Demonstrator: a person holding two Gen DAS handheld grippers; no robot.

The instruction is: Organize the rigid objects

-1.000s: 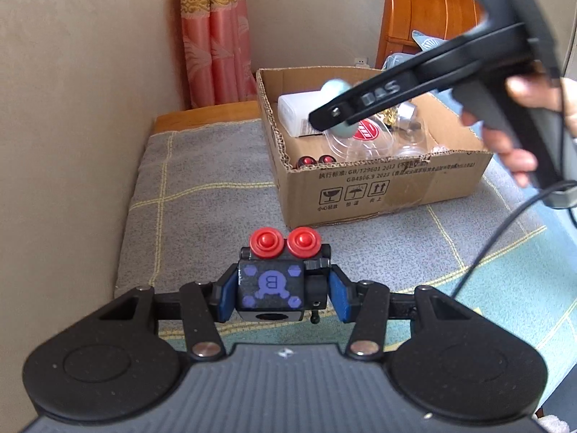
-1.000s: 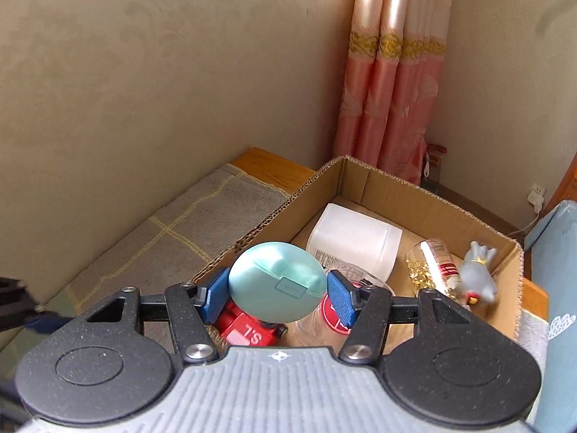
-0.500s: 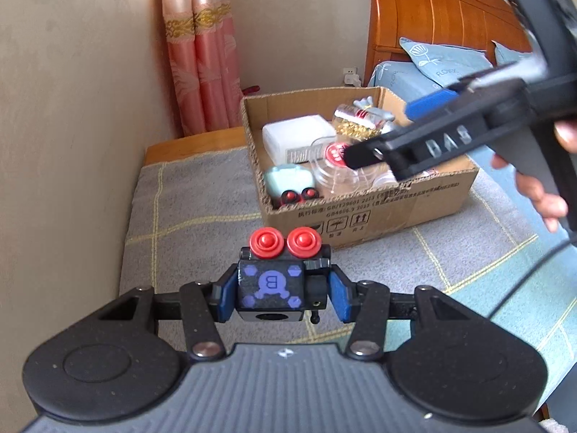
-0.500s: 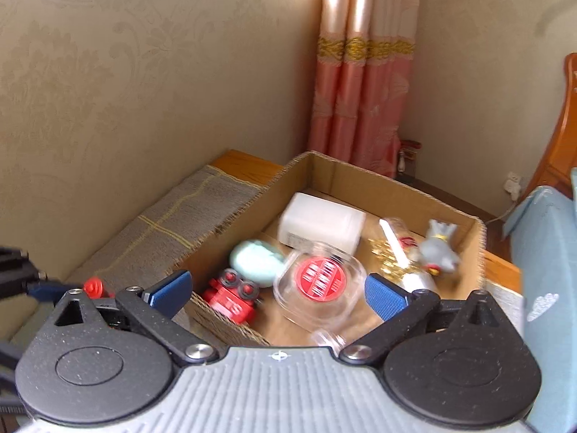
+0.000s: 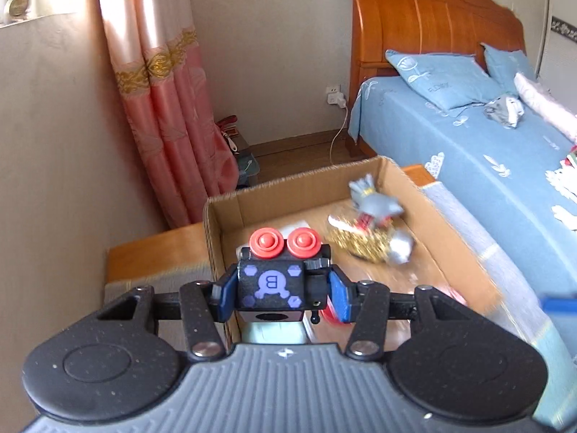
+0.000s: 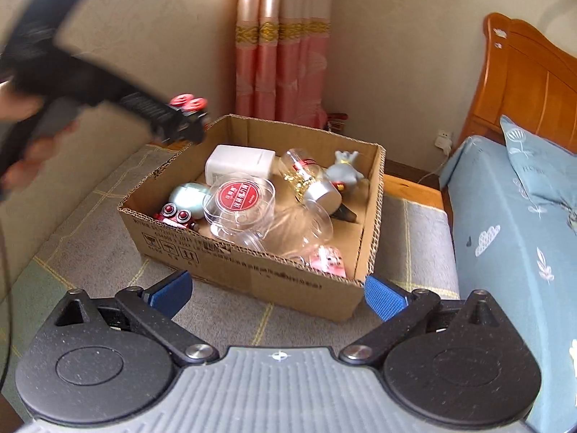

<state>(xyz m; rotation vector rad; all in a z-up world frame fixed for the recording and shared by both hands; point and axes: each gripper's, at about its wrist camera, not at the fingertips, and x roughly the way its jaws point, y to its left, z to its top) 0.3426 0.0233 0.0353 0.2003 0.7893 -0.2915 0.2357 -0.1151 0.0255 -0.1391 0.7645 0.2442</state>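
Left hand-held gripper [image 5: 282, 293] pinching black robot toy [image 5: 279, 276], toy above near-left corner of cardboard box [image 6: 252, 274] — release risks landing on mint case [image 6: 189, 198]. Right hand-held gripper [image 6: 277, 294] spread, empty, box ahead.

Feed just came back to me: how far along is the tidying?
Done: the cardboard box already holds the mint egg-shaped case, red toy and jars. In hand: the left gripper grips a black toy robot above the box. Left: releasing it. The right gripper is open and empty.
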